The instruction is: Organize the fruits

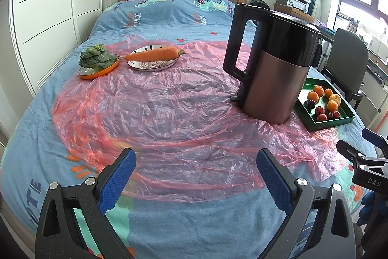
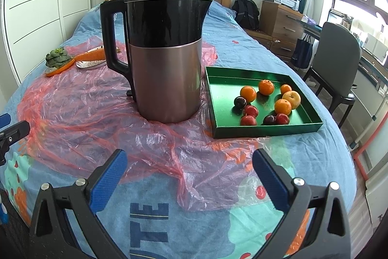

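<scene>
A green tray [image 2: 266,129] on the bed holds several fruits: oranges [image 2: 248,93], a yellow apple [image 2: 291,99], red plums [image 2: 248,120] and dark plums [image 2: 240,102]. The tray [image 1: 329,121] shows at the right in the left wrist view, partly behind the kettle. My right gripper [image 2: 190,174] is open and empty, low over the bed in front of the tray and kettle. My left gripper [image 1: 196,176] is open and empty over the pink plastic sheet [image 1: 169,113], left of the tray.
A large black and copper kettle [image 2: 167,79] stands left of the tray. A carrot [image 1: 155,54] lies on a patterned plate [image 1: 155,64], beside a green vegetable [image 1: 95,57] on an orange dish. A chair [image 2: 339,52] stands right of the bed.
</scene>
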### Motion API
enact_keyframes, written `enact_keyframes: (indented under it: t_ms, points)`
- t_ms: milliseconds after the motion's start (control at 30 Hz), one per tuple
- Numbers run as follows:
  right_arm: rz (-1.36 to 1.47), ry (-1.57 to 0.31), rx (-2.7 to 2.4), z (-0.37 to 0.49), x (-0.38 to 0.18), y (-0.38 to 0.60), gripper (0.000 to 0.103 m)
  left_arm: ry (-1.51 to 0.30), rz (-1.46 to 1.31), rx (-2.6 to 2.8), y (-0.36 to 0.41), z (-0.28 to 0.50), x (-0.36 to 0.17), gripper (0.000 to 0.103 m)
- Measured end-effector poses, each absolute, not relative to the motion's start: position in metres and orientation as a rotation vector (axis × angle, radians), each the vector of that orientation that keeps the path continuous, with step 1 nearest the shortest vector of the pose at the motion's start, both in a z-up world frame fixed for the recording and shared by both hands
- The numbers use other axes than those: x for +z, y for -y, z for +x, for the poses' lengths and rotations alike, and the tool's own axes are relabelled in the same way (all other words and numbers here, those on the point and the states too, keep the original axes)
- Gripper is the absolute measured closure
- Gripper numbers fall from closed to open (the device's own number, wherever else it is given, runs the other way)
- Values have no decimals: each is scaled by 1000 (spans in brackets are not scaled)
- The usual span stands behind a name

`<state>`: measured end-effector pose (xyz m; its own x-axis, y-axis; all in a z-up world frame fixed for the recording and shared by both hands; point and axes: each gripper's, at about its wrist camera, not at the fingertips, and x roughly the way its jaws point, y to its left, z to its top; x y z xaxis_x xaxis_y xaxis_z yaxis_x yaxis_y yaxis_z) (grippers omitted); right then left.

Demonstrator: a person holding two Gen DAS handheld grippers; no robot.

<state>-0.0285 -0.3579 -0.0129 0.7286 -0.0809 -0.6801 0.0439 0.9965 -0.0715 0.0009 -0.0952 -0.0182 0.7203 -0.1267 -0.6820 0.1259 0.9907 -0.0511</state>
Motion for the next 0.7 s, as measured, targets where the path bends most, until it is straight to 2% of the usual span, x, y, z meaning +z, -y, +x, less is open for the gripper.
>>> enact_keyframes:
  t_ms: [700]
  points:
    - [-49,-760,-69,-29,-17,360,0,-762,1,-139,98,0,-21,5]
